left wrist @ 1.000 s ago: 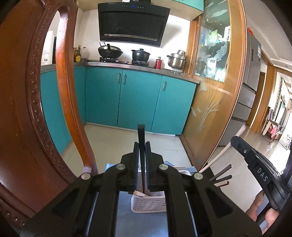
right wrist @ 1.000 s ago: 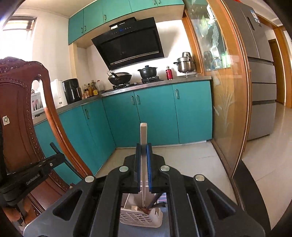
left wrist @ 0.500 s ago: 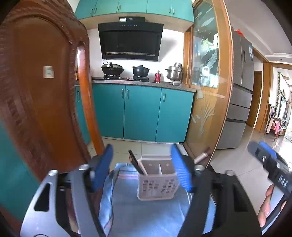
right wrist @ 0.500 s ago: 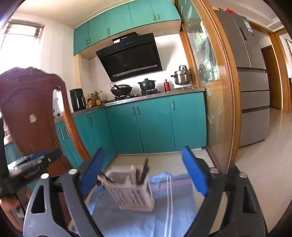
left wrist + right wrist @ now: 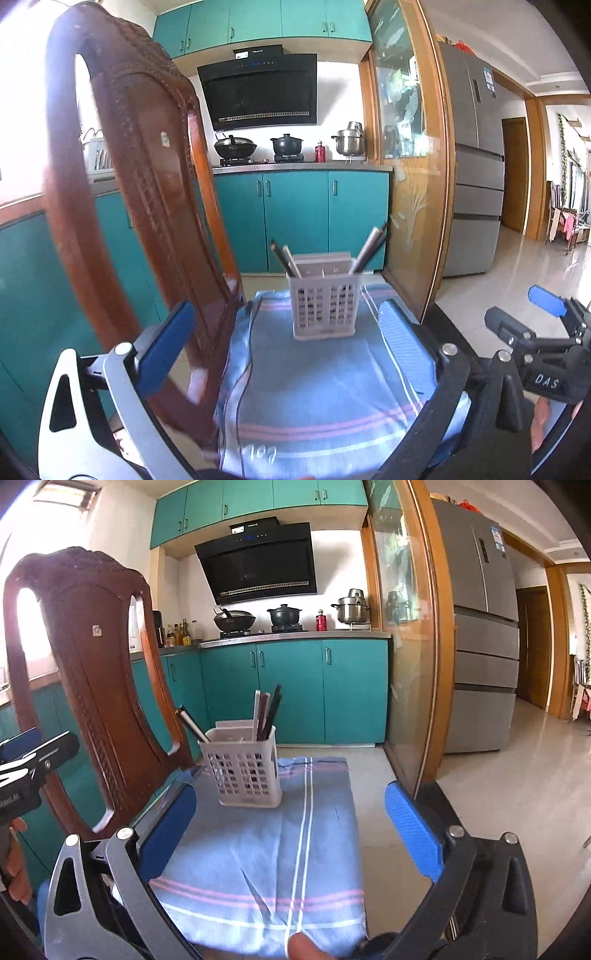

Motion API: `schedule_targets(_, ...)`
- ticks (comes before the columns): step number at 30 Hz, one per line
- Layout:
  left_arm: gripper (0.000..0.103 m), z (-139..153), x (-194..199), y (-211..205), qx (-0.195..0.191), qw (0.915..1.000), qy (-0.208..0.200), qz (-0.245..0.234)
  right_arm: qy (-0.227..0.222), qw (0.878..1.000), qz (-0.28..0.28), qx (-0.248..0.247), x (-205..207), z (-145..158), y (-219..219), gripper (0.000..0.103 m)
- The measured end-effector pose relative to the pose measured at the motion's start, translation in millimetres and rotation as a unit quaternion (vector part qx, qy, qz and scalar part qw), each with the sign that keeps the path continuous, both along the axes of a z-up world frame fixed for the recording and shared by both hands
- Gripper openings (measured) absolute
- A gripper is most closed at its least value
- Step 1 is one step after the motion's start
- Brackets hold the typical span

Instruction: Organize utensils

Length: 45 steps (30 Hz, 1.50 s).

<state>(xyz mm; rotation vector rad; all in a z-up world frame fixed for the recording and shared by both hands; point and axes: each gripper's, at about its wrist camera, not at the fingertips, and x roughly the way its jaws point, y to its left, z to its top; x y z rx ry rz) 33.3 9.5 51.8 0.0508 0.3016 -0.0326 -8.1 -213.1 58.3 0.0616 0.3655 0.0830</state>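
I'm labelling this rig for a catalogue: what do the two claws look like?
Both look alike: the left claw and right claw have blue ribbed pads on black and silver-grey linkage arms with round silver rivets. White "DAS" lettering marks the right claw's side. No cables or sleeves show.

Utensil holder ahead of both grippers

The holder [image 5: 324, 302] stands on the cloth [image 5: 317, 387] ahead of the left gripper [image 5: 286, 343] and ahead-left of the right gripper [image 5: 290, 823]; chopsticks [image 5: 266, 716] stand in it; chair [image 5: 92, 686] to the left.
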Motion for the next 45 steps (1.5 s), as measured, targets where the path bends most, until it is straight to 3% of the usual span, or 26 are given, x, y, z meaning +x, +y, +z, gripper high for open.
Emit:
schedule_targets(5, 0.099, -20, -27, -7, 0.019, 0.9994, 0.028, 0.0, 0.016, 1.0, 0.0, -0.024, -18, -8, 5, 0.1)
schedule_targets(9, 0.099, -28, -40, -5, 0.014, 0.999, 0.042, 0.001, 0.011, 1.0, 0.0, -0.027, -32, -10, 7, 0.1)
schedule_targets(15, 0.099, -26, -57, -2, 0.014, 0.9993, 0.034, 0.009, -0.012, 0.999, -0.006, -0.051, -47, -3, 18, 0.1)
schedule_targets(26, 0.099, -29, -54, 10, -0.003, 0.9989, 0.048, -0.001, -0.009, 0.997, -0.002, -0.074, -48, -2, 36, 0.1)
schedule_targets(45, 0.099, -36, -50, 5, -0.001, 0.9981, 0.061, 0.0, 0.006, 0.998, 0.004, -0.068, -45, -7, 36, 0.1)
